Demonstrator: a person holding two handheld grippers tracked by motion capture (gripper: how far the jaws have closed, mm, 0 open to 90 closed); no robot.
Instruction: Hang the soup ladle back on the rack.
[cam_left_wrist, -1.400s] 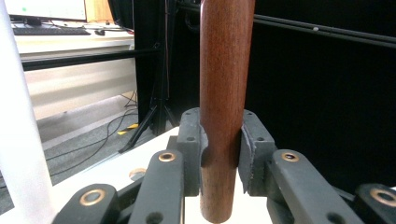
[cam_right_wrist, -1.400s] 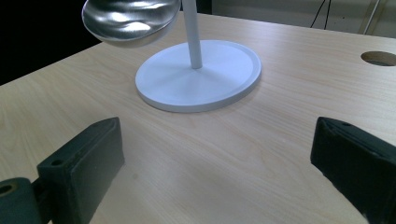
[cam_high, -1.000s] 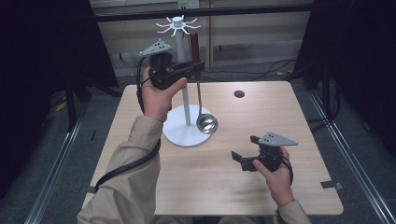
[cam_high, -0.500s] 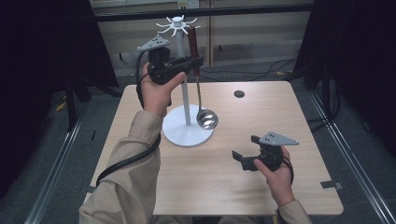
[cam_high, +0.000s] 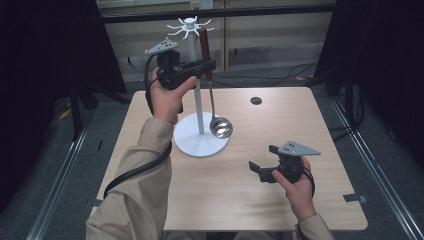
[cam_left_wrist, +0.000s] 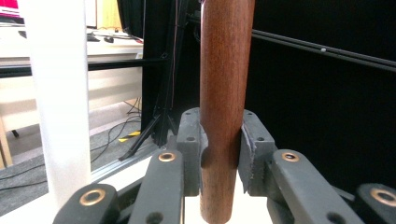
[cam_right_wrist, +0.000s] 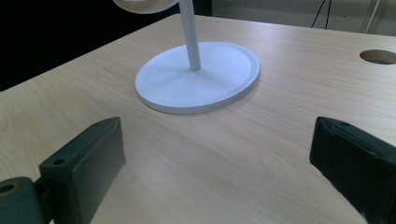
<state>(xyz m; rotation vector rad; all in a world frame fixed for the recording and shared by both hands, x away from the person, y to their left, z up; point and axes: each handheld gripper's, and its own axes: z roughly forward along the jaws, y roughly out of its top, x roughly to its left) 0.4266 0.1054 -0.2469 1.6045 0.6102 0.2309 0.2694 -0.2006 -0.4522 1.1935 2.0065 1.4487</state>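
Clearly aiming to hook it, the left hand-held gripper (cam_high: 206, 67) clamps the wooden-handled steel ladle (cam_high: 212, 95) beside the white hook stand (cam_high: 199, 107) near the bench's (cam_high: 300, 115) far edge, while the right hand-held gripper (cam_high: 261, 164) idles open, empty.

A stand (cam_high: 200, 135) is set on the table (cam_high: 320, 125), left of centre; a ladle (cam_high: 212, 95) is held upright just right of its pole, the bowl above the base; a hole (cam_high: 256, 100) is found behind, to the right; the right gripper (cam_high: 263, 167) is placed in front, right of the stand.
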